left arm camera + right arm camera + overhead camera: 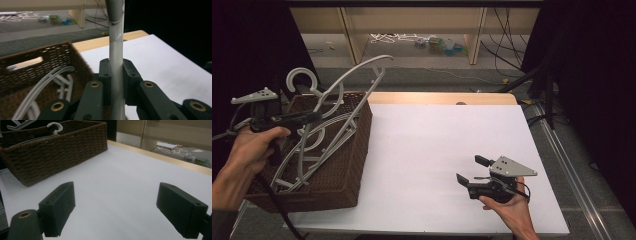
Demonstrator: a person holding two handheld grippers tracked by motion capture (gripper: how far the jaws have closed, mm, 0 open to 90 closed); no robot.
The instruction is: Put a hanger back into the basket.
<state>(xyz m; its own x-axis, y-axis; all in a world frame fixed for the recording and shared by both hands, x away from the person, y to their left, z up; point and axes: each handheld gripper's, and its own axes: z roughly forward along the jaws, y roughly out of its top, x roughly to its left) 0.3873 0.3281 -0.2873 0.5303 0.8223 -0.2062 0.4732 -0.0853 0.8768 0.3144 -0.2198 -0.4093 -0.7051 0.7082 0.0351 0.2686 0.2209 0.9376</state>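
I am clamping my left claw (pixel 116 75) on a grey plastic hanger (pixel 116 50), the pads squeezed tight on one of its straight bars, which is running up between my jaws and out past the top of the left gripper view. In the high view the hanger (pixel 362 85) is standing tilted up out of the brown wicker basket (pixel 347 165), its far end poking above the rim while other hangers (pixel 312 150) are lying in a tangle under and beside my claw. My right claw (pixel 472 172) is holding nothing: its jaws are gaping wide over the bare white table (pixel 120 177), well apart from the basket.

I am judging this hanger light and stiff, smooth enough to swivel in a pinch that sits off its middle. Hooks and bars are likely snagging on neighbours, so a grip on a straight bar near the centre, as I am holding now, seems best; the thin hook would be a poorer place.
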